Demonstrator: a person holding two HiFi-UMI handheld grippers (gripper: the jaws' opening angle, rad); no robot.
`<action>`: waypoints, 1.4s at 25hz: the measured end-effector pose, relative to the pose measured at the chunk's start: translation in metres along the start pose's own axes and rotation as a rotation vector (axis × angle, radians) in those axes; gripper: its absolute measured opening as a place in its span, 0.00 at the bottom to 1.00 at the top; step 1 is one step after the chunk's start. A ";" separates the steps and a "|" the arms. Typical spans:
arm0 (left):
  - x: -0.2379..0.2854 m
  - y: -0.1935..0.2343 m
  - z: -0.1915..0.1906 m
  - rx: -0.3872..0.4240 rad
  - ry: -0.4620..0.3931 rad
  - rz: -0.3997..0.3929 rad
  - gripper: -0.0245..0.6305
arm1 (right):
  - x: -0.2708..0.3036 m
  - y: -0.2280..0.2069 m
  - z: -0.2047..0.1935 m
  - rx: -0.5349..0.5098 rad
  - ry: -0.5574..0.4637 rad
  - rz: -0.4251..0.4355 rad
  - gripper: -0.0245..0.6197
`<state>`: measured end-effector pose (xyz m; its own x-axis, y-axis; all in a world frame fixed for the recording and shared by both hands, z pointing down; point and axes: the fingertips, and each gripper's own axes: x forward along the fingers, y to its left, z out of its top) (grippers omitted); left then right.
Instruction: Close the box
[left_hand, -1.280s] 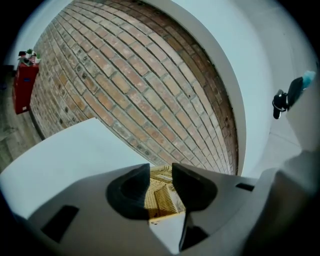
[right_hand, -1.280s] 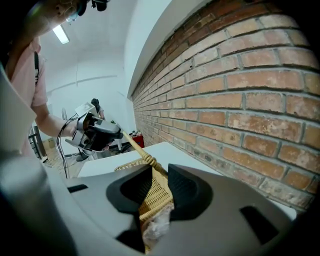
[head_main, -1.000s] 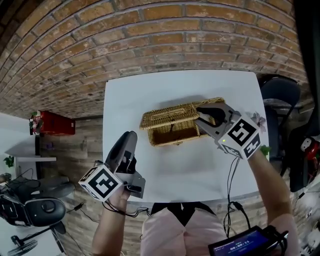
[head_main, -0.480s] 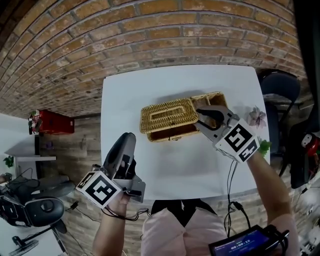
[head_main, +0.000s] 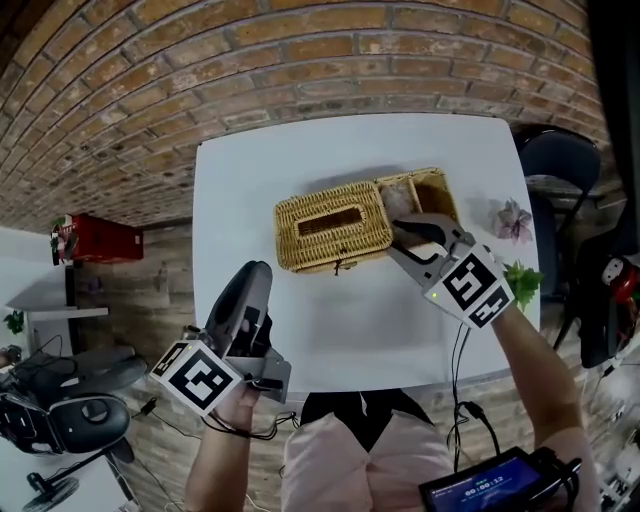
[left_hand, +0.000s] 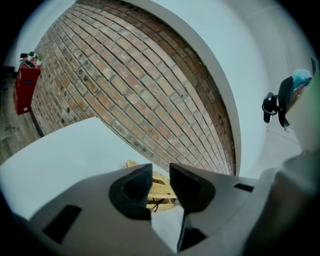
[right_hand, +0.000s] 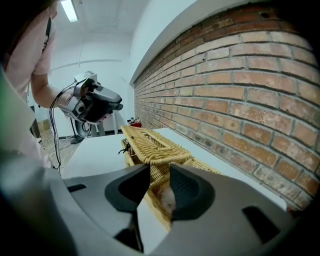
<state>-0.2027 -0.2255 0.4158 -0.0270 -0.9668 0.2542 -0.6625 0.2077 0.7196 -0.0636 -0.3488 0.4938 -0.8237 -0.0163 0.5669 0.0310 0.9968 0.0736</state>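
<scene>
A wicker box (head_main: 335, 225) lies mid-table with its slotted lid (head_main: 330, 220) flat on the larger left part. A smaller section (head_main: 425, 190) at its right end stands uncovered, with something pale inside. My right gripper (head_main: 412, 234) is at the box's right front corner; its jaws are opening and the pads press on nothing. In the right gripper view the box's rim (right_hand: 159, 177) shows in the gap of the right gripper (right_hand: 160, 172). My left gripper (head_main: 250, 285) hovers over the table's front left, apart from the box, open and empty. In its own view the left gripper (left_hand: 160, 172) frames the box (left_hand: 159, 189) beyond.
A pink flower (head_main: 512, 218) and a green sprig (head_main: 522, 284) lie on the white table (head_main: 350, 330) at its right edge. A dark chair (head_main: 560, 185) stands to the right. A brick wall (head_main: 300, 60) runs behind the table, and a red case (head_main: 95, 240) sits on the floor at left.
The lid has swung down from tilted up to flat on the box. My right gripper has drawn back from the lid toward the box's right front corner. The left gripper has hardly moved.
</scene>
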 end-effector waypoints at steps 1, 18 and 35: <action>0.000 0.000 0.001 0.005 -0.003 0.000 0.21 | -0.001 0.001 -0.001 -0.011 0.008 -0.004 0.24; -0.010 -0.073 0.041 0.267 -0.141 -0.053 0.21 | -0.058 0.010 0.048 0.098 -0.107 -0.060 0.24; -0.010 -0.178 0.103 0.844 -0.418 0.136 0.06 | -0.141 -0.014 0.201 0.145 -0.510 -0.444 0.04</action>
<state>-0.1616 -0.2682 0.2180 -0.3007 -0.9513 -0.0682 -0.9516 0.3040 -0.0448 -0.0618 -0.3448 0.2483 -0.9052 -0.4221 0.0495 -0.4178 0.9051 0.0787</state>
